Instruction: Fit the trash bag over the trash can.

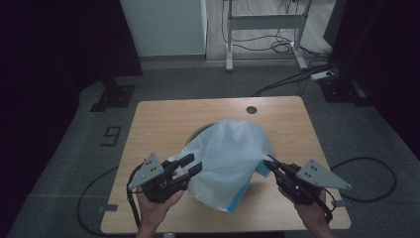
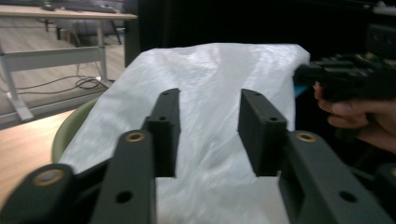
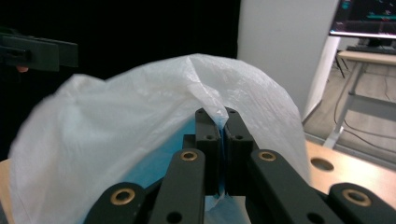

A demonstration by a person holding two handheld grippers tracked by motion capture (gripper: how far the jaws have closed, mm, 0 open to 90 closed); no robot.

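Draping over a green bowl point(image 1: 194, 134) on the surface point(image 1: 158, 124), the white plastic bag point(image 1: 228, 158) hides most of it; right tongs point(image 1: 271, 165) clamp the bag's edge, left tongs point(image 1: 190, 166) stand released beside it.

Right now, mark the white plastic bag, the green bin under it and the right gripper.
white plastic bag point(image 1: 225, 158), high view, on its crinkled front face.
green bin point(image 2: 70, 130), left gripper view, on the rim beside the bag.
right gripper point(image 3: 223, 122), right gripper view, at the jaw tips pinching the bag's edge.
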